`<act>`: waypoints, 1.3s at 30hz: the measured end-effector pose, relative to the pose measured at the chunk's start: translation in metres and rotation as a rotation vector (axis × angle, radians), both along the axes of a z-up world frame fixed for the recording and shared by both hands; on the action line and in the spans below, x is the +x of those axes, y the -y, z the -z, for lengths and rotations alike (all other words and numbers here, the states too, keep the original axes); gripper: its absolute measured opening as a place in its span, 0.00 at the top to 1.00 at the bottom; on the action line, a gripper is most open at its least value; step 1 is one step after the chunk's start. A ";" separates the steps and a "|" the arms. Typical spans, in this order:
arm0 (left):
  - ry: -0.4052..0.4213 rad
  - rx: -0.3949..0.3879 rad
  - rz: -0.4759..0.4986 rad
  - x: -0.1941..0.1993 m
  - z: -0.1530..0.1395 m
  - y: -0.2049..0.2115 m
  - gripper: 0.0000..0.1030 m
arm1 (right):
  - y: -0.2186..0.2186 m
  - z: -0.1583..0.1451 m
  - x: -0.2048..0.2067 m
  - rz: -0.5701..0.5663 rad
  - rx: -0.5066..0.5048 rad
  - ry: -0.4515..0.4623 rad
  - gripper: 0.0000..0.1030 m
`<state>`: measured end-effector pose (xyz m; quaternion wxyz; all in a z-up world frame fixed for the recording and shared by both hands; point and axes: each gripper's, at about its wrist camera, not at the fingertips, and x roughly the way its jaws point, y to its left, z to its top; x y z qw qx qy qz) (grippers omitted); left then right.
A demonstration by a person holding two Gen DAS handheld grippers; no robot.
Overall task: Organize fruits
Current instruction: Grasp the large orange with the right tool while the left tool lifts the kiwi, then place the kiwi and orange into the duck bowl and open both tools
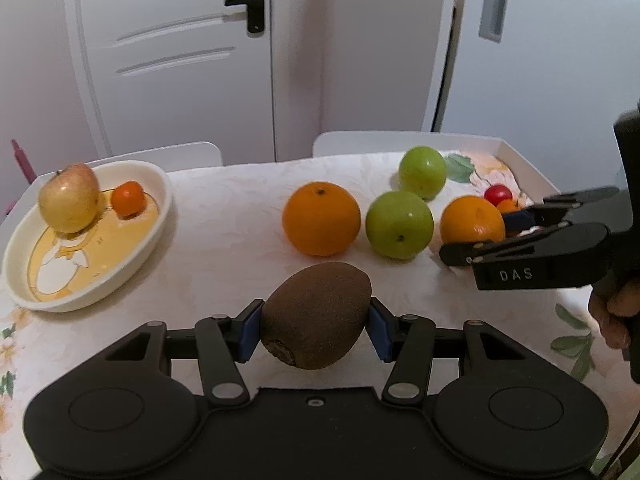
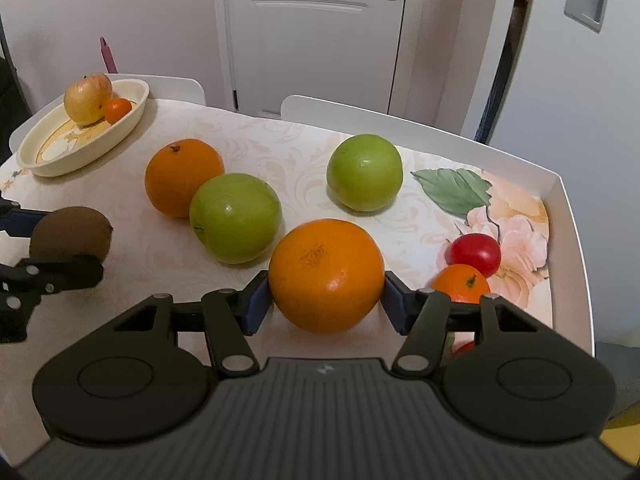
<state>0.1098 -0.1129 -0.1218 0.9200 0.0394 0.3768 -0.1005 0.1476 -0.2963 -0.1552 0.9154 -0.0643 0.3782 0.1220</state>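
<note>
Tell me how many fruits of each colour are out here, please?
Orange: 4 (two big oranges, two small ones)
Green: 2 apples
Red: 1 small fruit
Yellow-red: 1 apple
Brown: 1 kiwi
Total: 9

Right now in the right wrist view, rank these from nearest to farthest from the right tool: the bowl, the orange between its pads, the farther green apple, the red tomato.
1. Orange: between the right tool's pads.
2. Red tomato: just right of it, on the flower print.
3. Farther green apple: beyond, centre-right.
4. Bowl: far left corner, holding an apple and a small orange fruit.
</note>
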 end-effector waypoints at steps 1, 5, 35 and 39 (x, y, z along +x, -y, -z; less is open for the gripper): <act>0.004 -0.003 -0.007 -0.002 -0.003 -0.002 0.44 | 0.000 -0.002 -0.002 0.000 0.002 0.003 0.29; 0.021 -0.017 -0.032 -0.010 -0.015 -0.006 0.44 | -0.001 -0.015 -0.009 0.001 0.010 0.016 0.29; 0.118 -0.030 -0.156 -0.020 -0.113 -0.151 0.44 | -0.131 -0.133 -0.029 -0.004 0.121 0.091 0.29; 0.106 -0.017 -0.149 -0.004 -0.110 -0.173 0.44 | -0.158 -0.132 -0.022 0.000 0.117 0.080 0.29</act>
